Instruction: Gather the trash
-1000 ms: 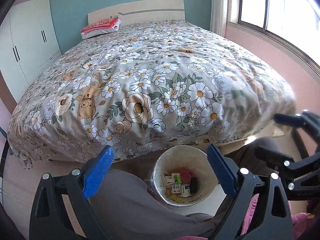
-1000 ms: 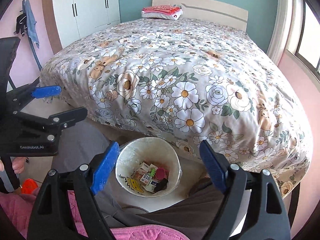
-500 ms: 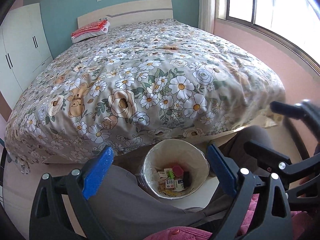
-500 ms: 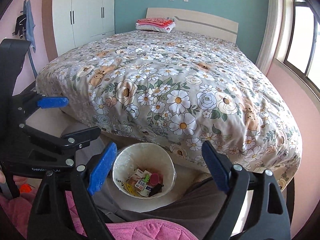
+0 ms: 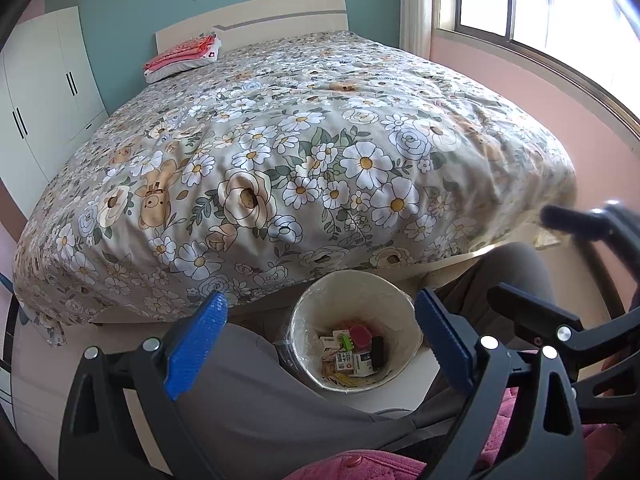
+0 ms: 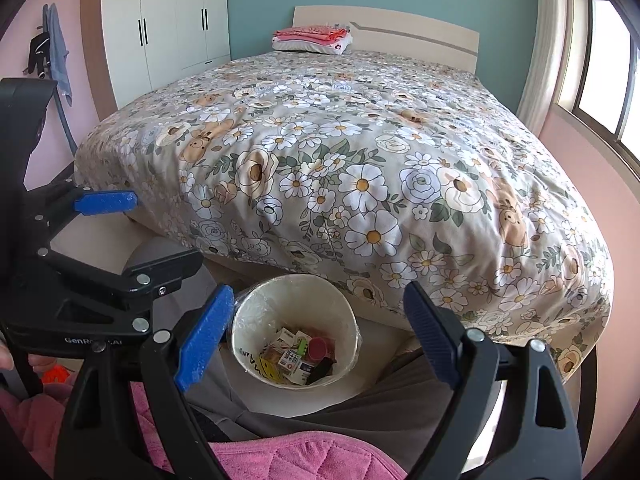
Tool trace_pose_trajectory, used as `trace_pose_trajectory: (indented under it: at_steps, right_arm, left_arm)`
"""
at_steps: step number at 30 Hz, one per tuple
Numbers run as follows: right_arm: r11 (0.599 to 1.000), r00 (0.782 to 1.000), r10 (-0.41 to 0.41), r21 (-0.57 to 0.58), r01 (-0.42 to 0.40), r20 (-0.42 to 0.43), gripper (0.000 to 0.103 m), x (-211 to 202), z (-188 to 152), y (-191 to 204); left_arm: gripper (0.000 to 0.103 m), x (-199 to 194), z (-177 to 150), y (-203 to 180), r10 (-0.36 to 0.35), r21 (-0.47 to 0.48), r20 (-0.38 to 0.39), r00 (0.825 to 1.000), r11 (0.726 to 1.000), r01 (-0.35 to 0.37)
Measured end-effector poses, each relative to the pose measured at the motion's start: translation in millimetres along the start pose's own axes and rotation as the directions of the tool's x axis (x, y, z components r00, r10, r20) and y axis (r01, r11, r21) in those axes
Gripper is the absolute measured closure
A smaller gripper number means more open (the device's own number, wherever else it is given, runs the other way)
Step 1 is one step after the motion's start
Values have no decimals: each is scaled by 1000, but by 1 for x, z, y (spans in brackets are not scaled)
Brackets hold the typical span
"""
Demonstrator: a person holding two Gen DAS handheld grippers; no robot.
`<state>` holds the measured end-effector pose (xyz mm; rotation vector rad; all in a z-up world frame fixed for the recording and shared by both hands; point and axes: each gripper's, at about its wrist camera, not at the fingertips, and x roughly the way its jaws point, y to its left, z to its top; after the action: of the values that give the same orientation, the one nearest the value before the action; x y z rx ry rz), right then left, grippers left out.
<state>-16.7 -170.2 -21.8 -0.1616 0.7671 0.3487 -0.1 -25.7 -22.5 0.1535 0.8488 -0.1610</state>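
A cream waste bin (image 5: 360,286) (image 6: 280,300) with a clear liner stands on the floor at the foot of the bed. It sits between a seated person's grey-trousered legs (image 5: 248,396). Small cartons, a red cap and a black piece of trash (image 5: 352,350) (image 6: 300,356) lie at its bottom. My left gripper (image 5: 320,298) hovers open above the bin with nothing between its blue pads. It also shows at the left of the right wrist view (image 6: 168,230). My right gripper (image 6: 320,292) hangs open and empty over the same bin, to the right of the left one (image 5: 536,260).
A wide bed with a floral duvet (image 5: 320,152) fills the room beyond the bin. A pillow with folded red cloth (image 6: 312,38) lies by the headboard. White wardrobes (image 6: 172,28) stand at the left and a window (image 5: 540,4) at the right. A pink quilted garment (image 6: 304,456) covers the person's lap.
Both views have shifted slightly, so the bed and headboard look a little farther off. Both grippers stay wide and empty, and the trash in the bin lies as before.
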Motion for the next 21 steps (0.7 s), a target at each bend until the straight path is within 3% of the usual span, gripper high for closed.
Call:
trace_pose_trajectory:
  at_steps: [21]
  right_arm:
    - [1000,1000,12,5,-12,-13,18,3,-2,1]
  left_arm:
    - [7,1,-3,2,5,1,-5,1000,1000,-5]
